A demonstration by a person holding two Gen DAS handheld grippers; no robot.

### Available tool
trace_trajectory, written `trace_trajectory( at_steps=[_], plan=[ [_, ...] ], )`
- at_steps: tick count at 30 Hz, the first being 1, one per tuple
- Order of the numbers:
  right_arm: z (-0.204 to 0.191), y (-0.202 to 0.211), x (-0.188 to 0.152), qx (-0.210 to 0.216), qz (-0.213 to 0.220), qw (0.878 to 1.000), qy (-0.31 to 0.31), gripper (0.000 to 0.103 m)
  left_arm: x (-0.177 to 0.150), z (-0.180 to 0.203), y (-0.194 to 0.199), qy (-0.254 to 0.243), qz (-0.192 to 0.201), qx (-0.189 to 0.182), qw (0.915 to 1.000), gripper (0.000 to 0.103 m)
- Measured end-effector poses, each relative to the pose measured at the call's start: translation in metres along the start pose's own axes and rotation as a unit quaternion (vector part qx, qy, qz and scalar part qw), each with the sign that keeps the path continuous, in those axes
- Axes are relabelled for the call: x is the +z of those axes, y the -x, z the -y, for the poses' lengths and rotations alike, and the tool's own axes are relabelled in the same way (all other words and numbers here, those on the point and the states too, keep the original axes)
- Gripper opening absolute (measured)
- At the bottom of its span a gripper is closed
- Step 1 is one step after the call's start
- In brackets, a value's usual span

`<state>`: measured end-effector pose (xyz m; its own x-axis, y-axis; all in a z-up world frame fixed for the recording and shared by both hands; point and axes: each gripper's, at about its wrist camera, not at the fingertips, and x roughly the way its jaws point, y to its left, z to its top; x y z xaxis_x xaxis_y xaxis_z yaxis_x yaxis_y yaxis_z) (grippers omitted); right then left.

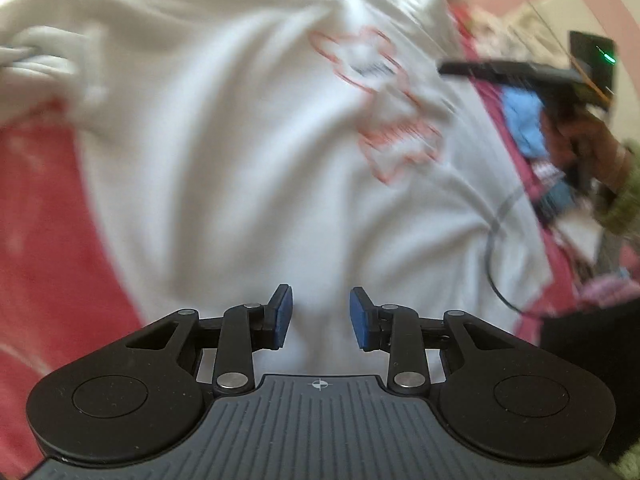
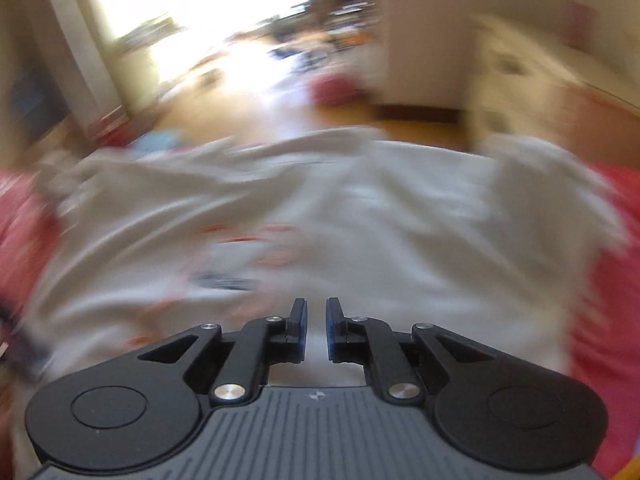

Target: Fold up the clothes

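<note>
The white shirt (image 1: 240,152) (red print toward the upper right of the left view) lies spread on a red cover (image 1: 36,200), filling the frame beyond the left gripper (image 1: 321,318), whose jaws stand apart with nothing between them. In the blurred right view, the right gripper (image 2: 316,328) hangs over the shirt's lower middle, jaws nearly together with a narrow empty gap.

Right wrist view, as I saw it: a bright window (image 2: 192,4) washed out the far room; pale walls (image 2: 432,20) met a wooden floor (image 2: 208,120). A pink bed cover (image 1: 36,184) filled the foreground. Everything beyond was blurred.
</note>
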<state>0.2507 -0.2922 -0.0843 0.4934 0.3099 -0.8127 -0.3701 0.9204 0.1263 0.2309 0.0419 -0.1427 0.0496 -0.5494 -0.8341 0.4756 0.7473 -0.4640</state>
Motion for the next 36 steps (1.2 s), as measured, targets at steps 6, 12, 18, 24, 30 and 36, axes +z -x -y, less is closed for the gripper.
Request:
trace_trajectory(
  at_steps=[6,12,18,24,30,36],
  plan=[
    [-0.055,-0.052,0.031,0.053,-0.032,0.997,0.055,0.011,0.011,-0.047,0.049,0.051,0.087,0.107,0.9891,0.031],
    [-0.076,-0.076,0.023,0.071,-0.024,0.996,0.046,0.012,0.013,-0.094,0.107,0.154,0.192,0.21,0.9462,0.053],
    [-0.082,-0.082,0.022,0.072,-0.019,0.996,0.051,0.017,0.022,-0.087,0.124,0.112,0.225,0.292,0.9228,0.054],
    [-0.098,-0.075,0.039,0.081,-0.023,0.994,0.075,0.017,0.034,-0.033,0.099,-0.063,0.212,0.332,0.917,0.061],
    [-0.144,-0.073,0.092,0.124,-0.067,0.98,0.142,0.017,0.039,-0.014,0.05,-0.203,0.165,0.403,0.877,0.062],
    [-0.192,-0.103,0.14,0.149,-0.065,0.98,0.115,0.017,0.032,-0.034,0.041,-0.228,0.152,0.445,0.8522,0.048]
  ],
)
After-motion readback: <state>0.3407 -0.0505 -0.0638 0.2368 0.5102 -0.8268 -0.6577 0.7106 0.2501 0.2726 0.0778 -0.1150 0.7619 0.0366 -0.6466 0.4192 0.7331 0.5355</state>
